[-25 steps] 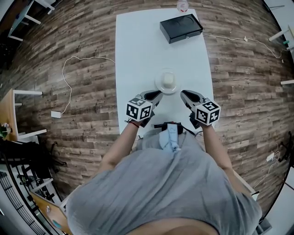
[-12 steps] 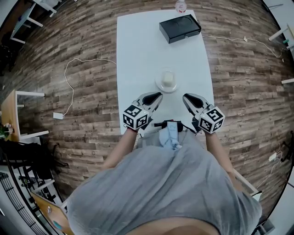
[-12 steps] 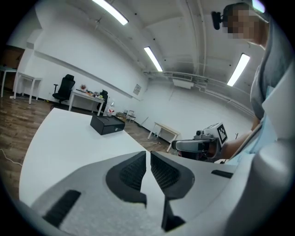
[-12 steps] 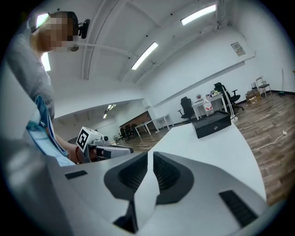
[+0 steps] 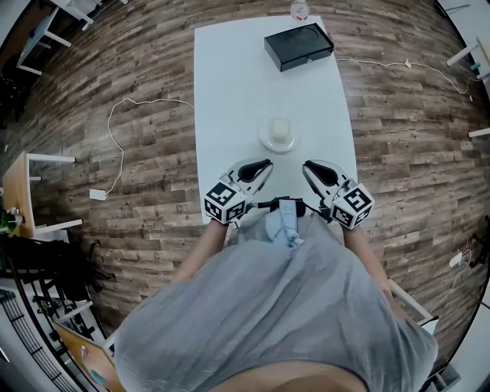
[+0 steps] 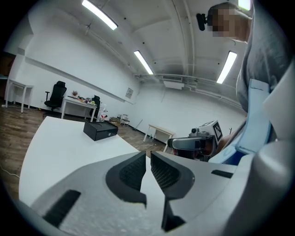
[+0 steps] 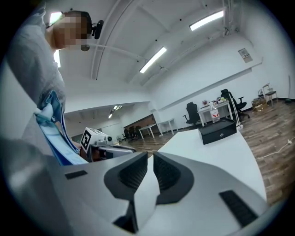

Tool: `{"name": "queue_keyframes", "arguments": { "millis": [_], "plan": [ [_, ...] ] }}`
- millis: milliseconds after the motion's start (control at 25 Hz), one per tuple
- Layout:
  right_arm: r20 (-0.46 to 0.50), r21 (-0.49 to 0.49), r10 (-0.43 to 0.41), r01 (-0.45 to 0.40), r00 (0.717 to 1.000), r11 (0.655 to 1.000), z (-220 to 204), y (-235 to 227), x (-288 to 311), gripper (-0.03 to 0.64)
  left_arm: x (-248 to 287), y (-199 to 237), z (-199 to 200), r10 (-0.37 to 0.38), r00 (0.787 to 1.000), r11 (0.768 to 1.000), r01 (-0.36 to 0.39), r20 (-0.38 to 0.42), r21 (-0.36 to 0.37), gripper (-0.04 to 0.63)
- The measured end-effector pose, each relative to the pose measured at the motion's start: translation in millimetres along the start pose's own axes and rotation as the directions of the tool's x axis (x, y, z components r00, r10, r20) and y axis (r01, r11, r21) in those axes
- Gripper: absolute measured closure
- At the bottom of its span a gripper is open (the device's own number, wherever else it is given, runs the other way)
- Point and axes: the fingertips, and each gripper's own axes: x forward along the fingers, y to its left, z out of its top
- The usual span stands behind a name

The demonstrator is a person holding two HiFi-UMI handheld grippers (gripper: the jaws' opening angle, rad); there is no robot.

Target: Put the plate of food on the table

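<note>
The plate of food (image 5: 277,132), one round dish with one pale piece on it, was seen resting near the middle of the white table (image 5: 230,84), apart from both tools. One black box (image 5: 299,47) was set at the table's far end, well apart from the plate. One bottle (image 5: 300,9) was caught at the far edge just beyond it.

Two hand-held grippers were held low over the table's near edge, one to each side and short of the plate, with their tips angled inward toward each other. The left gripper (image 5: 263,164) was shown in its own view with its jaws drawn together to a thin slit and nothing held between them. The right gripper (image 5: 308,165) was shown the same way, nearly closed and empty. Each tool was visible in the other's view, with the black box (image 6: 100,130) behind on the tabletop.

Both forearms were stretched forward from a grey shirt (image 5: 268,306), and the marker cubes were turned upward.

On the wood floor (image 5: 138,69), one white cable (image 5: 126,122) was looped to the table's left, and a second cable (image 5: 398,64) was run off to the right. One office chair (image 6: 56,94) was seen by a distant desk.
</note>
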Motion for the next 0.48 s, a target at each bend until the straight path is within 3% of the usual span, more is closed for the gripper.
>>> {"name": "queue_keyframes", "arguments": {
  "millis": [480],
  "plan": [
    [-0.088, -0.061, -0.023, 0.018, 0.996, 0.998, -9.1, -0.9, 4.4, 0.583, 9.2, 0.7, 0.9, -0.028, 1.0, 1.0, 0.028, -0.014, -0.009, 0.554]
  ]
}}
